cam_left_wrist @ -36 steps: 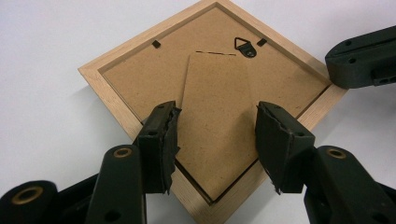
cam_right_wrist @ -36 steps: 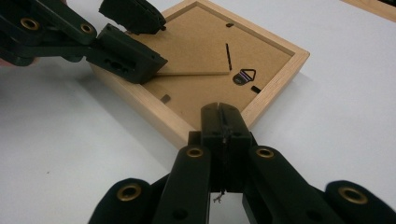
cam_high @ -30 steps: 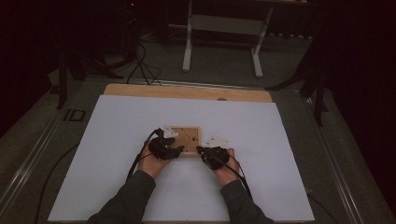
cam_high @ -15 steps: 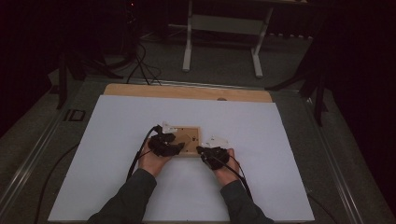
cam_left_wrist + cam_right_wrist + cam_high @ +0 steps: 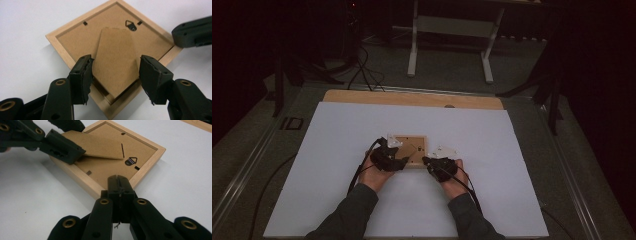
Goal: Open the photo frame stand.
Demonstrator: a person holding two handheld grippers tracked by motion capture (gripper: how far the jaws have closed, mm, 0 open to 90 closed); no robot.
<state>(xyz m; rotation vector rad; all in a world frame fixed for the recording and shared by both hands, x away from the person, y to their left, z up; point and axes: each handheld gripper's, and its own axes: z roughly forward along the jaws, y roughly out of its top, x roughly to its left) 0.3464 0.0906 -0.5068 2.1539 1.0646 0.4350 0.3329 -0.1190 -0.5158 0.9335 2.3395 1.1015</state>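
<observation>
- The square light-wood picture frame (image 5: 410, 150) lies face down on the white tabletop (image 5: 337, 150), near the middle and close to you, with its brown fibreboard back facing up.
- You appear to be working the brown cardboard easel stand (image 5: 116, 60) on that back. It is lifted at an angle off the backing, hinged near the small black metal hanging loop (image 5: 130, 161).
- Your left gripper (image 5: 115, 72) has its fingers released. They have just been opening a little, and they stand either side of the stand's free end with a gap at each edge, so nothing is pinched.
- Your right gripper (image 5: 119, 185) has its fingers clenched together on nothing, their tips at the frame's near corner, seemingly steadying it.
- The next move, as I judge it, is for the left fingers either to close on the stand's edges again or to back away. Keep the right fingers bracing the corner so the frame does not slide.
- The right gripper view shows how high the stand is tilted off the back. The left gripper view shows the gaps beside the fingers. The high view shows both hands flanking the frame.
</observation>
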